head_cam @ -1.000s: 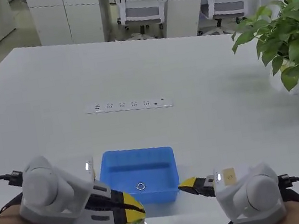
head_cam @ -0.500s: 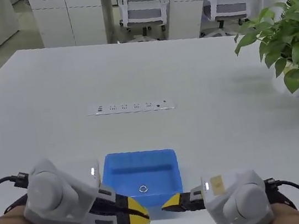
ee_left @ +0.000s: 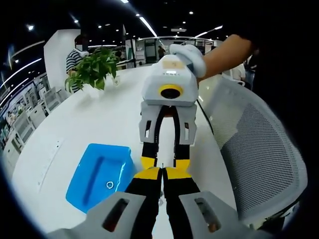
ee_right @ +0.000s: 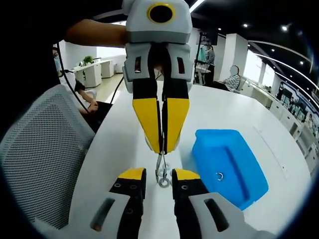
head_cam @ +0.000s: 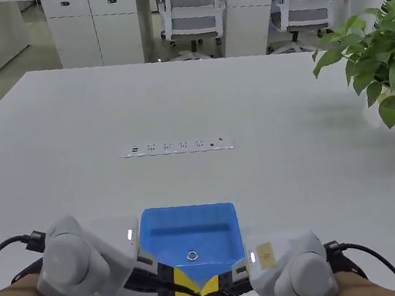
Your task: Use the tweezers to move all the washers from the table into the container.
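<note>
Inside the blue container (head_cam: 157, 223) we log one washer (head_cam: 191, 255), with more washers (ee_right: 163, 182) left on the worktop (head_cam: 177, 107) under the tweezers (ee_right: 161, 162) clamped in the left hand-held gripper (ee_left: 162, 172), the right hand-held gripper (ee_right: 159, 174) narrowly parted and empty.

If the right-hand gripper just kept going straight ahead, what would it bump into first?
Most likely the tweezers held by the left gripper, which faces the right gripper head-on; their tip hangs just ahead of its open fingers. Depth is hard to judge.
</note>
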